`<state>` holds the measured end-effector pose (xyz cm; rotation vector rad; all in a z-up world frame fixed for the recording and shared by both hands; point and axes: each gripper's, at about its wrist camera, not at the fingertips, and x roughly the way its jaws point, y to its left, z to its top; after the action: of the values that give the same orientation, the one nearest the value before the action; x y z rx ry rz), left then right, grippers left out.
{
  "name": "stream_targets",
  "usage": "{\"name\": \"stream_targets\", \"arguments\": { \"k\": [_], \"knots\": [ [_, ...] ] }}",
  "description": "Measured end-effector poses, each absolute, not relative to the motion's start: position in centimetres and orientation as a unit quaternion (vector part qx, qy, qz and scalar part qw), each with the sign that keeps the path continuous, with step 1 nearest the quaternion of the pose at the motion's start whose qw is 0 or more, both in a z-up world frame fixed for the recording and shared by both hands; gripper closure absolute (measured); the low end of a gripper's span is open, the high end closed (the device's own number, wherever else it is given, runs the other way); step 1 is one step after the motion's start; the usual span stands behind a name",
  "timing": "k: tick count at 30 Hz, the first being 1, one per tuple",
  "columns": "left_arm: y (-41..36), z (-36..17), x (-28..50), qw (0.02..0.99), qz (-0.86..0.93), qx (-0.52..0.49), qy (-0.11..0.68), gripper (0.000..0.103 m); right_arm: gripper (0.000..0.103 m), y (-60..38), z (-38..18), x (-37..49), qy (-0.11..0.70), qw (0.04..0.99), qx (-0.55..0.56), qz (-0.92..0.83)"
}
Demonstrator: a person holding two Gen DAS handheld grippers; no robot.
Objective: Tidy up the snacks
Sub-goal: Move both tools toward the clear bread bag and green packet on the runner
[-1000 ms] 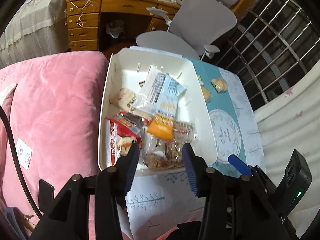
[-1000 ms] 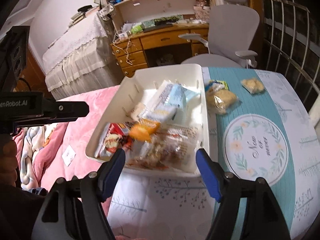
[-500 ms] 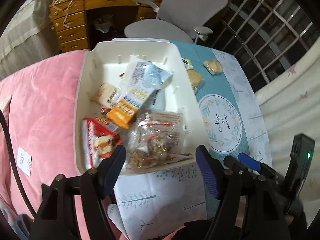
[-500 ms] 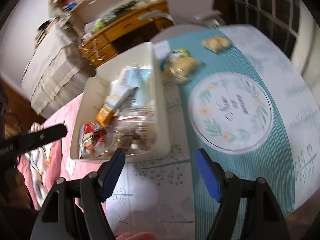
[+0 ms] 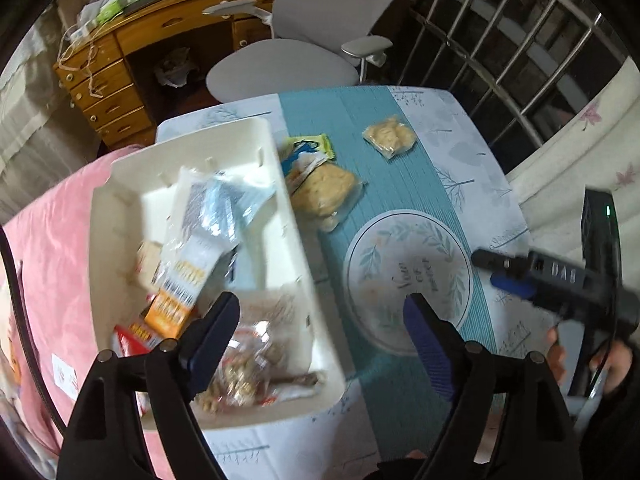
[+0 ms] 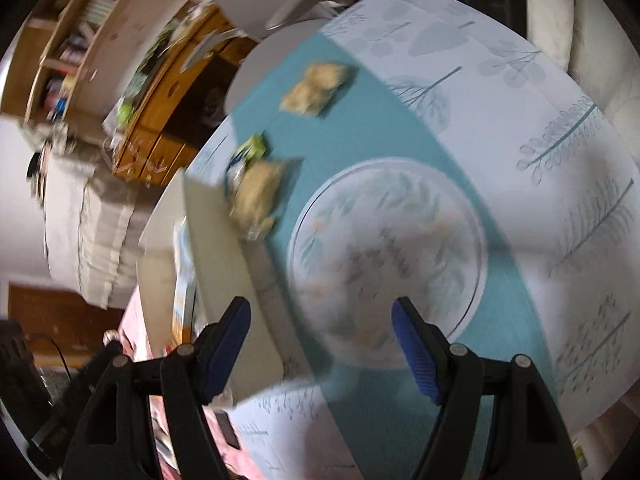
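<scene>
A white bin (image 5: 304, 264) on the table's left side holds several snack packets, among them an orange-and-white pack (image 5: 188, 280) and a clear bag of nuts (image 5: 248, 360). Three packets lie on the teal runner: a large pale biscuit bag (image 5: 324, 192), a green-and-blue packet (image 5: 308, 148) and a small biscuit bag (image 5: 390, 136). My left gripper (image 5: 320, 332) is open and empty above the bin's near right corner. My right gripper (image 6: 320, 336) is open and empty, tilted, over the round floral print (image 6: 388, 256); it also shows in the left wrist view (image 5: 516, 276). The biscuit bags show blurred (image 6: 256, 196), (image 6: 316, 88).
A pink cushion (image 5: 44, 248) lies left of the bin. A grey office chair (image 5: 288, 64) and a wooden desk (image 5: 120, 80) stand beyond the table's far edge. A barred window (image 5: 500, 48) is at the right. The table's right edge borders white fabric (image 5: 560, 168).
Both grippers have swung right, away from the bin toward the teal runner. The left jaws have opened wider. The right gripper has rolled, and its view is now blurred.
</scene>
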<state>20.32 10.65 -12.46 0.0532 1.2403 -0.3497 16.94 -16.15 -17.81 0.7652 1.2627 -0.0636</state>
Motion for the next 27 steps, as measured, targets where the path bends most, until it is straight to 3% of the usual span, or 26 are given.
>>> {"name": "stream_targets", "arguments": {
  "k": [10,16,22,27],
  "knots": [
    [1.7,-16.5,26.5,0.757,-0.154,0.121,0.623,0.019,0.029,-20.9,-19.4,26.3,0.587,0.747,0.311,-0.016],
    [-0.8,-20.0,30.2,0.730,-0.136,0.154,0.652,0.019,0.029,-19.7,-20.6,30.8,0.565,0.798,0.206,0.032],
    [-1.6,-22.3,33.1,0.722,-0.126,0.165,0.660,0.019,0.029,-18.6,-21.8,32.6,0.511,0.841,0.159,0.075],
    [-1.8,-23.6,34.6,0.714,-0.122,0.169,0.669,0.019,0.021,-17.6,-22.7,32.9,0.434,0.893,0.094,0.072]
  ]
}}
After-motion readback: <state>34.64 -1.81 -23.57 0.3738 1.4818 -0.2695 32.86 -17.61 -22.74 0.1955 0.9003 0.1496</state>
